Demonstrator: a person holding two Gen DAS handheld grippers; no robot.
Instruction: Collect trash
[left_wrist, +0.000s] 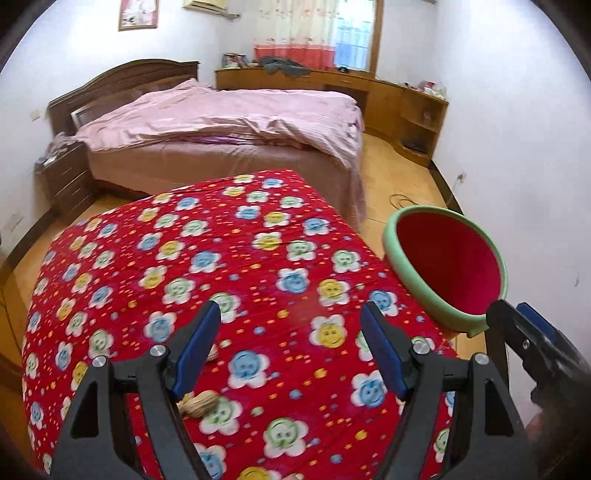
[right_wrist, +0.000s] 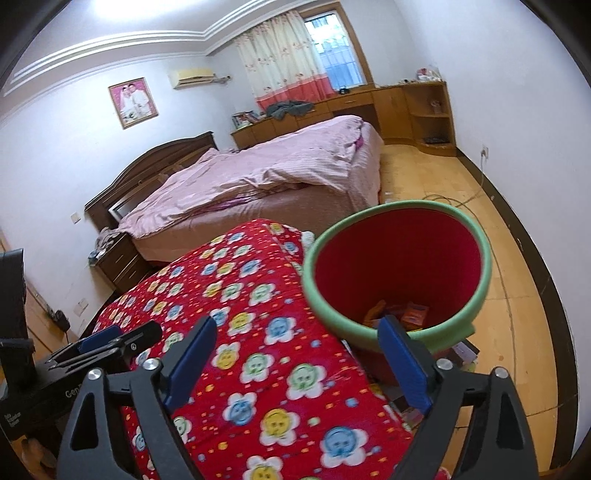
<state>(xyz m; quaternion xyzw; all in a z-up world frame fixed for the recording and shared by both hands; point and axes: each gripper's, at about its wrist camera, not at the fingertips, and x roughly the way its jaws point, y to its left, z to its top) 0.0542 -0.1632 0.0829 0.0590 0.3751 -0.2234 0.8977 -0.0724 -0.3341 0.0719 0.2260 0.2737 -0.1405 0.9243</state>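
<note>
A red bin with a green rim (left_wrist: 443, 266) stands at the right edge of a table covered in a red flowered cloth (left_wrist: 229, 266). In the right wrist view the bin (right_wrist: 397, 273) holds orange wrappers (right_wrist: 413, 314) at its bottom. Tan peanut shells (left_wrist: 203, 402) lie on the cloth by my left gripper's left finger. My left gripper (left_wrist: 291, 347) is open and empty above the cloth. My right gripper (right_wrist: 295, 360) is open and empty, its right finger at the bin's near rim. It also shows in the left wrist view (left_wrist: 532, 332).
A bed with a pink quilt (left_wrist: 229, 122) stands beyond the table. Wooden cabinets (left_wrist: 388, 92) line the far wall, a nightstand (left_wrist: 66, 177) is at left. A cable (right_wrist: 461, 199) lies on the wooden floor. Packets (right_wrist: 461, 350) lie under the bin's side.
</note>
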